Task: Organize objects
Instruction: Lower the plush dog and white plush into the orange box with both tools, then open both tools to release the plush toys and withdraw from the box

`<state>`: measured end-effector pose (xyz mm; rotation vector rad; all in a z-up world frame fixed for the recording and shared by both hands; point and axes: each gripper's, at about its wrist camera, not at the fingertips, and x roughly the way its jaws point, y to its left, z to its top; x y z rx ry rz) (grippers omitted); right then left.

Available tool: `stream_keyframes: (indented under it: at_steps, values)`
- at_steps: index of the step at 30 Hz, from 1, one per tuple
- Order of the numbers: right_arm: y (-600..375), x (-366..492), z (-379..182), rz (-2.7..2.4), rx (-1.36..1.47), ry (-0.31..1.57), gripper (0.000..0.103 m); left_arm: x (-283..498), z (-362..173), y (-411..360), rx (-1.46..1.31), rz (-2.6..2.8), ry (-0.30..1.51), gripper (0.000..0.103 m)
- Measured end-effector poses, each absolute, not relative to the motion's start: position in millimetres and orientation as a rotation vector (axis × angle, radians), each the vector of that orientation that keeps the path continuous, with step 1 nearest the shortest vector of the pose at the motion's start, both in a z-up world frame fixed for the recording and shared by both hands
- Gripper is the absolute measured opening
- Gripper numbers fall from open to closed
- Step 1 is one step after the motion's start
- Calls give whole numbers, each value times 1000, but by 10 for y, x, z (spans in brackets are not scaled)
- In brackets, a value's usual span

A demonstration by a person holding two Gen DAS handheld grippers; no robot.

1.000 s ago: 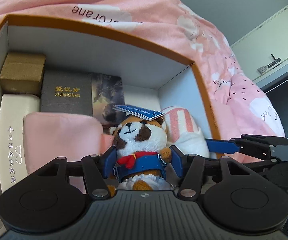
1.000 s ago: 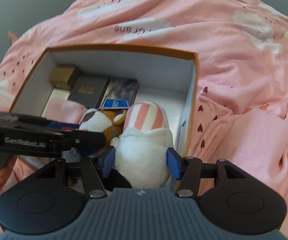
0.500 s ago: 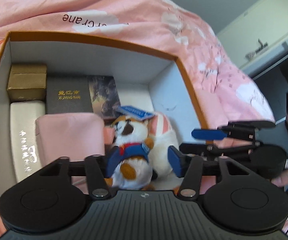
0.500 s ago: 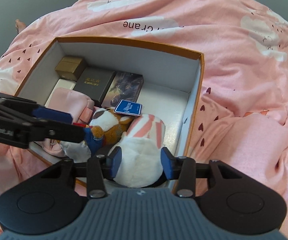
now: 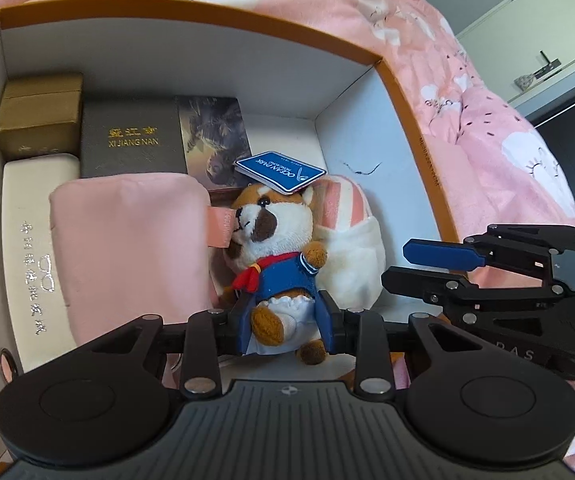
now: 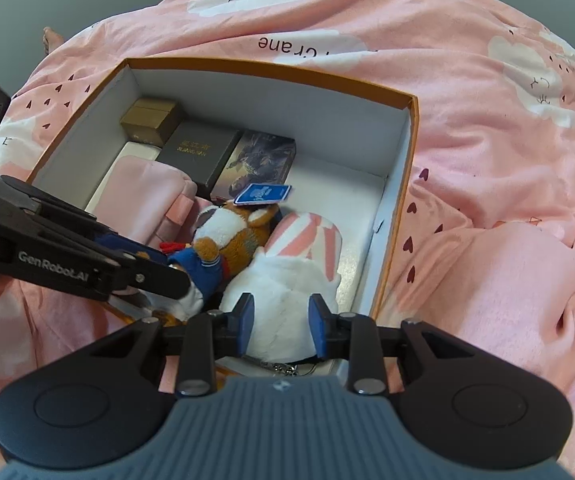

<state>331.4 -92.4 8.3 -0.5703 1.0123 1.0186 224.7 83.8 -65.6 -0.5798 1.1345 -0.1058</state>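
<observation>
where half a second before the left gripper [image 5: 285,330] had stood open, it was now clamped on the fox plush [image 5: 275,248] inside the orange box [image 5: 207,16], suggesting repositioning; the right gripper [image 6: 280,330] narrowly flanked the striped white plush [image 6: 287,280], contact unclear.

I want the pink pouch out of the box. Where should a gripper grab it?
Probably by the pink tab sticking out of the pouch, coming from above. The pouch is wide and wedged between the white case and the plush, so its sides look hard to reach.

White case [image 5: 27,248] lettering unreadable, pouch [image 5: 127,248] overlaps it
</observation>
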Motion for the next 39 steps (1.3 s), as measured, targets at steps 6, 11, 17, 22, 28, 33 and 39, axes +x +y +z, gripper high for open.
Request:
stream_keyframes:
  at_steps: [6, 11, 17, 22, 28, 33, 39]
  values:
    - [-917, 3307, 16, 1026, -555, 1026, 31, 2356, -759, 759, -560, -83, 1185, 40]
    - [-924, 3284, 5, 1028, -544, 1028, 32, 2352, -793, 727, -545, -61, 1176, 43]
    - [-1015, 3251, 68, 1018, -507, 1012, 33, 2197, -607, 665, -466, -42, 1086, 51]
    - [-1174, 3185, 194, 992, -430, 963, 48, 2013, -369, 593, -382, -15, 967, 63]
    - [-1451, 3045, 349, 964, -315, 880, 58, 1835, -126, 438, -298, -22, 863, 72]
    - [-1678, 2902, 394, 942, -217, 818, 59, 1667, -16, 255, -234, -35, 766, 82]
    - [-1933, 2662, 296, 912, -186, 708, 63, 1403, -2, 9, -126, -119, 697, 85]
